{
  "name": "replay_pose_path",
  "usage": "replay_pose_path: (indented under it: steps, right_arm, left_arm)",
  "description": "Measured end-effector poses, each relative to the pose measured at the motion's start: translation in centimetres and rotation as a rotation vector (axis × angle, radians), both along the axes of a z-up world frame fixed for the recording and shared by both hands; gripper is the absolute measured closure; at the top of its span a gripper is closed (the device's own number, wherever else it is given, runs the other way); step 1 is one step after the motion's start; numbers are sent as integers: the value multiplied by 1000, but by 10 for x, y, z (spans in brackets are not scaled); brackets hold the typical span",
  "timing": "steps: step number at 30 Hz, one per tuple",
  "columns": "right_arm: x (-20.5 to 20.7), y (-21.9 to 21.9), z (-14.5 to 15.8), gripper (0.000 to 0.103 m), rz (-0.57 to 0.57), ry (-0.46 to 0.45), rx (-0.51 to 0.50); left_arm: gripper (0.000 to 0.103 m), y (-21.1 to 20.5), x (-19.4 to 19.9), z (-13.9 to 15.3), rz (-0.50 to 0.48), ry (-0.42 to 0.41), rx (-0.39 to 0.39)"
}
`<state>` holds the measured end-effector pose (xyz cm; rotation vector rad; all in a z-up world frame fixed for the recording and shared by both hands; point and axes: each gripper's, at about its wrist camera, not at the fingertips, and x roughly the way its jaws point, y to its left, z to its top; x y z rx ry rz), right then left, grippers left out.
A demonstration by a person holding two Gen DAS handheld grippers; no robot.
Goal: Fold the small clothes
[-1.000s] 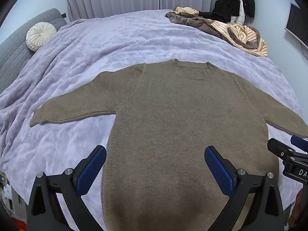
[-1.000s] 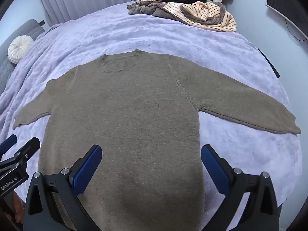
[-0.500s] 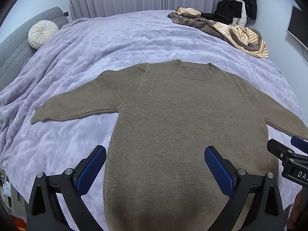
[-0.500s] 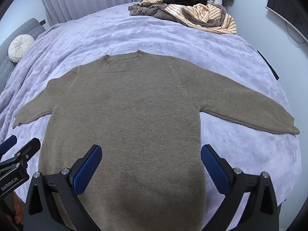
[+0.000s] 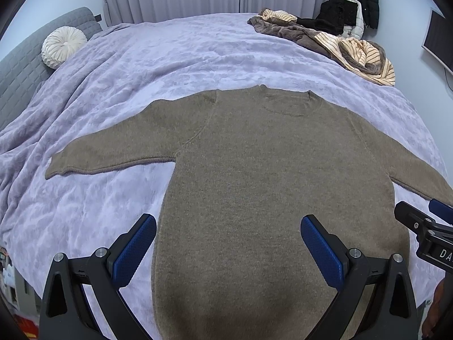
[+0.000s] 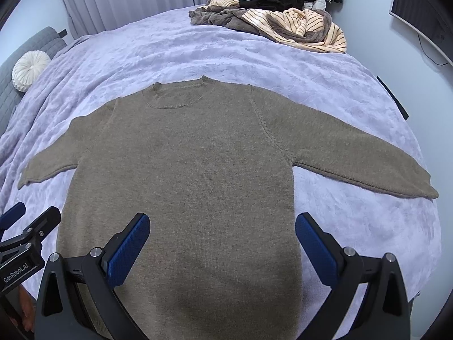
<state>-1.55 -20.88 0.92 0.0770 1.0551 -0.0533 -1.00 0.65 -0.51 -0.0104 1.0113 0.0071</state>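
- Sweater [image 5: 269, 184] flat on the lilac blanket [image 5: 170, 65], face up, both sleeves out to the sides, collar at the far end and hem at my near edge; nothing folded yet, as I read it.
- Long axis runs near to far, straight away from both my grippers, so the body lies dead ahead of each of them.
- Left gripper [image 5: 228, 242] hangs over the near left part of the body, fingers spread wide, nothing between the blue pads [image 5: 134, 250]; its left pad sits over bare blanket just outside the side seam.
- Right gripper [image 6: 222, 240] mirrors it over the near right part, also wide apart and empty, right-hand pad over the blanket beyond the seam.
- Each tool shows at the edge of the other's view, so they sit side by side, close together, both tilted down and forward over the hem end.
- Left sleeve [image 5: 113, 153] reaches off to the left, nearer my left gripper; right sleeve [image 6: 354, 155] stretches right, nearer my right one. My guess: each side takes its own sleeve and brings it across the body.
- Pile of other clothes [image 6: 271, 25] waits at the far right corner, well apart, and a round cushion [image 5: 63, 46] sits far left.
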Motion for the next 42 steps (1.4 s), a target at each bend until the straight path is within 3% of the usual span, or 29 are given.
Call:
replay_pose_path:
  steps: [42]
  right_arm:
    - [2, 1, -13, 1, -3, 24, -7]
  left_arm:
    - [1, -2, 4, -12, -12, 38, -9]
